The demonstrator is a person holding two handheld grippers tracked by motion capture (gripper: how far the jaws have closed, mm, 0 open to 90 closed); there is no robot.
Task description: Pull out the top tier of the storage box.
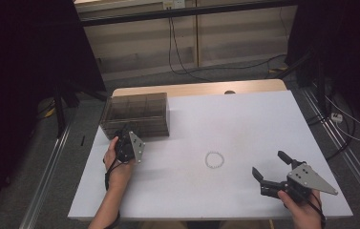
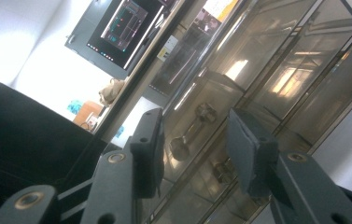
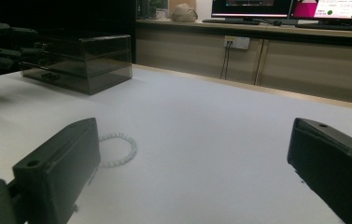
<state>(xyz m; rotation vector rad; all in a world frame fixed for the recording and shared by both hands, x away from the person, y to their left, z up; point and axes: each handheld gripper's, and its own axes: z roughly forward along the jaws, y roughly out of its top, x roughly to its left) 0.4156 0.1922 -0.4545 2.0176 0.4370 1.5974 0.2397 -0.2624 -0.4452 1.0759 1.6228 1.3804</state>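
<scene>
The left hand (image 1: 115, 162) reaches in from the near left edge and holds the left gripper (image 1: 129, 143) up against the near face of a smoky, translucent plastic drawer cabinet (image 1: 137, 114) at the far left of the white table (image 1: 244, 119); its jaws stand apart, empty, before a drawer front with small metal handles. At the near right, the right hand (image 1: 304, 210) holds the right gripper (image 1: 269, 168) low over the table, jaws spread wide and pointing left. A small ring-shaped bracelet of pale beads (image 1: 214, 159) lies flat near the table's middle, apart from both grippers.

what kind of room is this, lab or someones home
Most likely a lab or recording workspace: a white table flanked by dark curtains, cables trailing on the floor, and monitors on a counter behind.
</scene>
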